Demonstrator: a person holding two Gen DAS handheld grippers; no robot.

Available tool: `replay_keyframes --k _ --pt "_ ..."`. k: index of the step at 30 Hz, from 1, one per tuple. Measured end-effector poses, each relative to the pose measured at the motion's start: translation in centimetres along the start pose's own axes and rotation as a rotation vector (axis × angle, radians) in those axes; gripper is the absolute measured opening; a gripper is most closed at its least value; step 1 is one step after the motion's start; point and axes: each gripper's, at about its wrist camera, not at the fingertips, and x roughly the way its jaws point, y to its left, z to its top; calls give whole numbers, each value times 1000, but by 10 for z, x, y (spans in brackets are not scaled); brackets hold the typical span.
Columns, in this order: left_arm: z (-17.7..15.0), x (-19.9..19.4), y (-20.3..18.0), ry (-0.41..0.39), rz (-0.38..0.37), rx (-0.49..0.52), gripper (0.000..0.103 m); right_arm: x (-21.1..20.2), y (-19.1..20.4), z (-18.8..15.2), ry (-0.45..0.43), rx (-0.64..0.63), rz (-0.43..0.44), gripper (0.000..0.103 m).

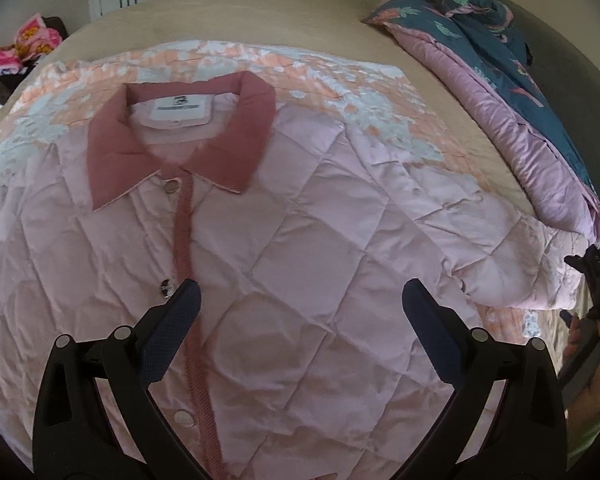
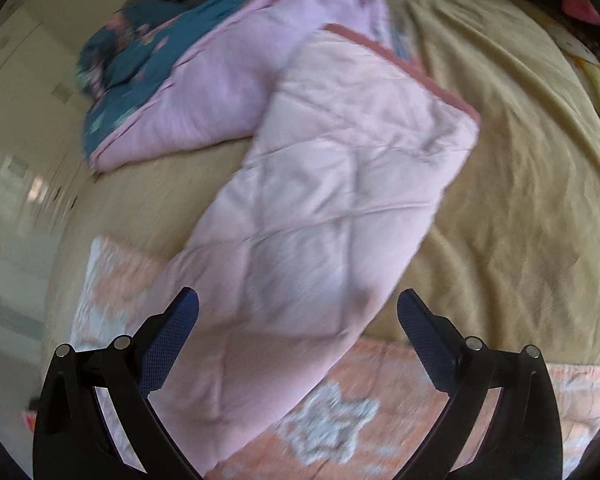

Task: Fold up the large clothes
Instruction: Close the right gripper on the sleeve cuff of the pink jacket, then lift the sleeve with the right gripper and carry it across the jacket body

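Under me is a bed (image 1: 236, 12) covered in a tan sheet (image 2: 500, 184), rumpled into soft creases on the right-wrist side. Directly on it lies a peach-and-white patterned mat (image 1: 204, 64), a folded duvet (image 1: 496, 80) with a dark teal print outside and lilac lining, bunched along the bed's far edge, and across the mat I see the pink quilted jacket (image 1: 292, 264) spread flat with its front up, buttoned, dusty-rose collar (image 1: 180, 140) toward the far side. Its sleeve (image 2: 332, 184) runs off the mat onto the bare sheet, the cuff resting against the duvet.
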Motion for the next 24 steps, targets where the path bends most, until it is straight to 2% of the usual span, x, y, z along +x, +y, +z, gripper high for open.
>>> replay_keyframes --k 7,12,13,14,17,20,24 --pt "7 9 8 -3 21 -17 95 30 -27 24 12 122 -22 99" --pt "8 11 19 -5 37 -47 95 50 -44 38 18 183 19 99" --pt "8 12 21 -2 35 -55 95 49 -44 42 4 178 33 95" --pt "8 12 22 2 33 -64 95 48 -45 44 -11 168 39 77" --pt "10 9 23 -5 32 -78 95 48 -56 46 -9 206 54 49" --pt "13 2 24 -21 29 -84 95 32 -56 46 -43 191 89 29" --pt "17 -9 24 -37 15 -94 95 2 -30 46 -121 59 175 20"
